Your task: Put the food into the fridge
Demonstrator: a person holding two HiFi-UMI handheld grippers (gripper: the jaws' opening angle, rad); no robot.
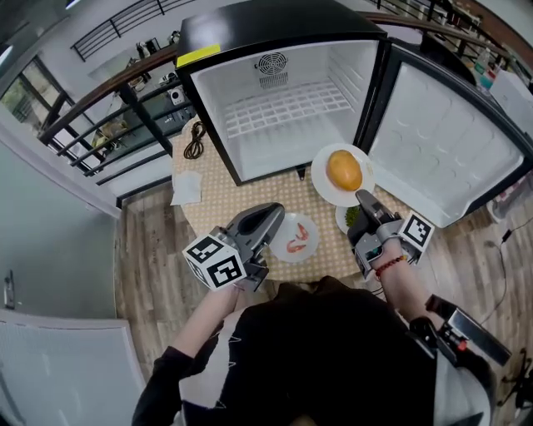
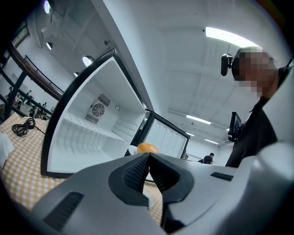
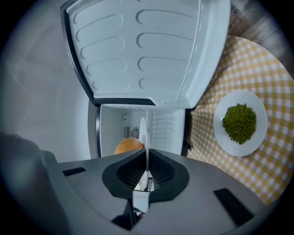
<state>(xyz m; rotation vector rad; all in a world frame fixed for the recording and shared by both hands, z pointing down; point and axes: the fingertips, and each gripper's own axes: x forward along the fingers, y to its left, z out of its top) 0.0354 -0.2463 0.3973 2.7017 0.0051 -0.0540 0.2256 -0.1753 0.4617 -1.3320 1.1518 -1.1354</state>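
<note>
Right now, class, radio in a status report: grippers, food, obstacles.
Right gripper shut on plate rim, orange food aboard, facing open fridge. Left gripper shut, empty. Shrimp plate and peas on table. Nothing blocks the fridge.

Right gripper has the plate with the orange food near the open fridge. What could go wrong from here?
The right gripper pinches the plate only at its rim, so it may tilt and the round orange food could roll off. The plate is close to the fridge frame beside the door; it might bump there going in.
</note>
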